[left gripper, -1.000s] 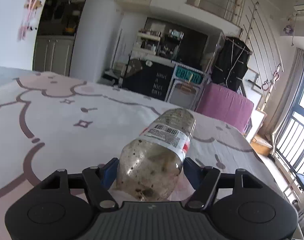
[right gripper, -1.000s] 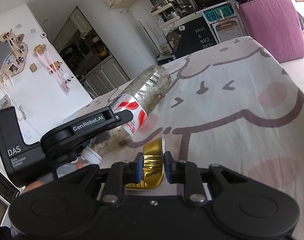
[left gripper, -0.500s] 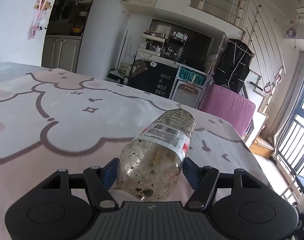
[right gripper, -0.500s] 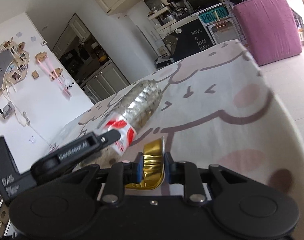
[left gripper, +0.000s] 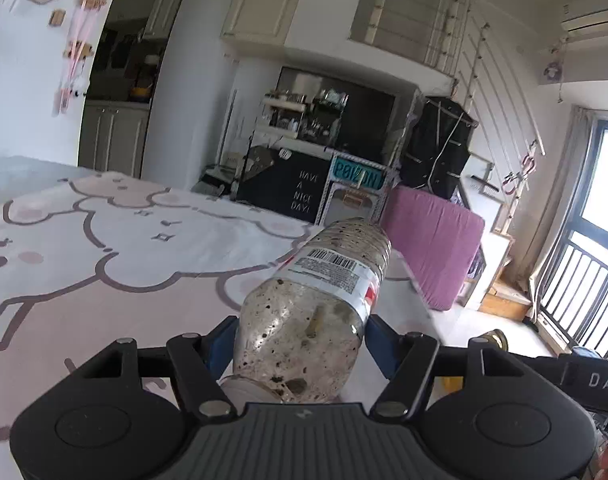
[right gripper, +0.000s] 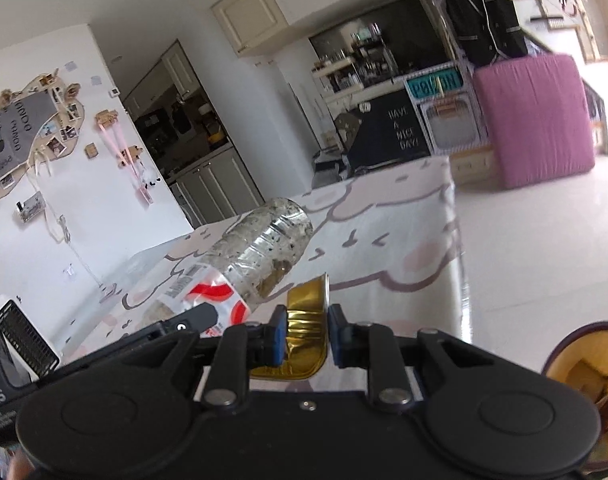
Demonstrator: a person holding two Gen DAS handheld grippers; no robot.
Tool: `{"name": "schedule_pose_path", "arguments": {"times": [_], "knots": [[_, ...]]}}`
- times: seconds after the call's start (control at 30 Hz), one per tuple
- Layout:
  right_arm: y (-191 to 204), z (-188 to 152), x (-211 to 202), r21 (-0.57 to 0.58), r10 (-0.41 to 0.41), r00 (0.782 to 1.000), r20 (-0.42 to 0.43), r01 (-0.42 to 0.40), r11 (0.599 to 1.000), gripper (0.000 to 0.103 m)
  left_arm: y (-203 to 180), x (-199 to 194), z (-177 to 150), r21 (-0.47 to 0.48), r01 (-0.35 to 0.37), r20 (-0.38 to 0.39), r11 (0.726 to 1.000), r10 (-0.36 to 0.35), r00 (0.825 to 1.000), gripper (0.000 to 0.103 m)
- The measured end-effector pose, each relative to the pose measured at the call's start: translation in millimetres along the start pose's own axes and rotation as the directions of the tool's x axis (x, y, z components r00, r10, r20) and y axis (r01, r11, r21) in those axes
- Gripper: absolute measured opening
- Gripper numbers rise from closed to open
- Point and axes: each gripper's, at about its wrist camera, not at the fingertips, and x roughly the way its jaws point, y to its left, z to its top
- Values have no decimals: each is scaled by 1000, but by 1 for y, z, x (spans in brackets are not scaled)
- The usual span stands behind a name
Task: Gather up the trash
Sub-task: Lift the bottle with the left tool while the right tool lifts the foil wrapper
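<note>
A dirty clear plastic bottle (left gripper: 316,304) with a white and red label lies between the blue pads of my left gripper (left gripper: 299,344), which is shut on its lower body, base pointing away from me. The same bottle (right gripper: 247,264) shows at left in the right wrist view, held up over the table. My right gripper (right gripper: 304,336) is shut on a crushed gold can (right gripper: 306,320), its open rim upward. Both grippers hang above the table's right end.
The table (left gripper: 103,248) wears a pink and white cartoon cloth, and its right edge (right gripper: 458,248) drops to a pale floor. A round bin (right gripper: 584,376) with cardboard inside sits at lower right. A purple mattress (right gripper: 536,120) and shelves stand beyond.
Both grippers have moved right and risen with their loads. The table edge, the floor and the round bin have come into the right wrist view.
</note>
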Motion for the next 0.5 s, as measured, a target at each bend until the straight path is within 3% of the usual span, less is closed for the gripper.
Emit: {"name": "schedule_pose_path", "arguments": {"times": [0.5], "knots": [[-41, 0, -94, -114, -115, 990, 82, 124, 986, 22, -82, -41, -25, 41, 66, -13, 997, -66, 998, 68]]}}
